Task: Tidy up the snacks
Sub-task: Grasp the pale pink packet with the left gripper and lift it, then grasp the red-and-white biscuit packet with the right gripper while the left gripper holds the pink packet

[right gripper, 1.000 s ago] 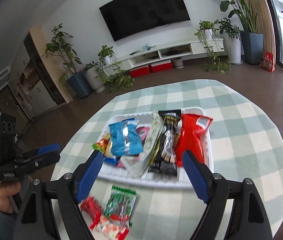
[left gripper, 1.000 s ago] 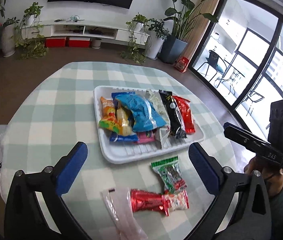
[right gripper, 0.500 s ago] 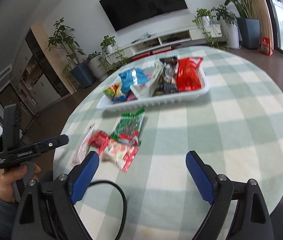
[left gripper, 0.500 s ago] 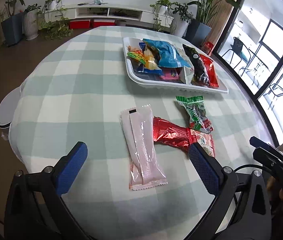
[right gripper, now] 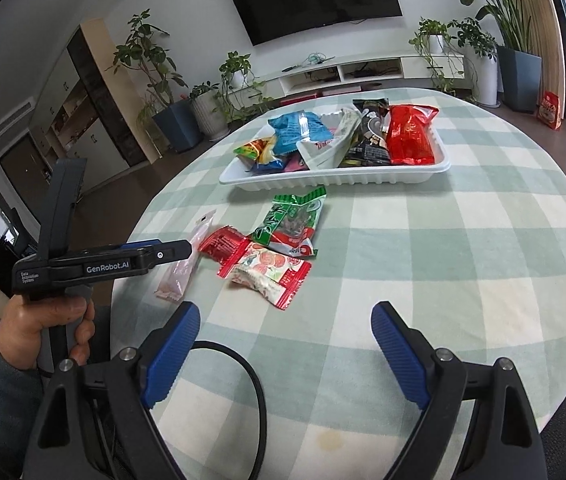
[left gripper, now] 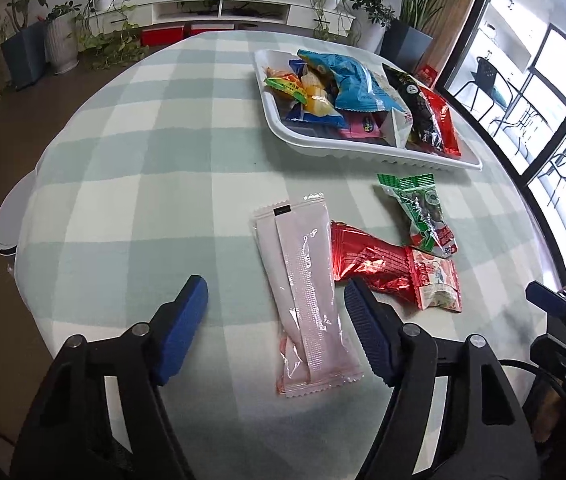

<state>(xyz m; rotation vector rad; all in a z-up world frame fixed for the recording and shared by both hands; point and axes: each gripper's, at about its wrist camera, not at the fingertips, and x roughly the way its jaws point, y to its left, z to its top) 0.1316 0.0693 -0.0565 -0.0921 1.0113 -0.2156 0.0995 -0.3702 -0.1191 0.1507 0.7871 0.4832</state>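
Observation:
A white tray (left gripper: 363, 151) (right gripper: 335, 184) full of snack bags sits at the far side of the table. In front of it lie loose snacks: a long pink packet (left gripper: 303, 280) (right gripper: 187, 264), a red foil packet (left gripper: 367, 264) (right gripper: 223, 246), a small white-and-red packet (left gripper: 437, 280) (right gripper: 271, 274) and a green packet (left gripper: 419, 208) (right gripper: 291, 220). My left gripper (left gripper: 277, 320) (right gripper: 179, 249) straddles the near end of the pink packet. Its jaws are closing and the pads stand clear of the packet. My right gripper (right gripper: 287, 356) (left gripper: 547, 304) is open over bare cloth, nothing between its fingers.
The round table wears a green-and-white checked cloth (right gripper: 443, 240). A black cable (right gripper: 243, 364) loops near my right gripper. A hand in a grey sleeve (right gripper: 43, 320) holds the left gripper. A white stool (left gripper: 11, 220) stands at the table's left edge.
Both grippers have drawn back from the tray and sunk toward the near side of the table. The left jaws have narrowed, with the pink packet now between them.

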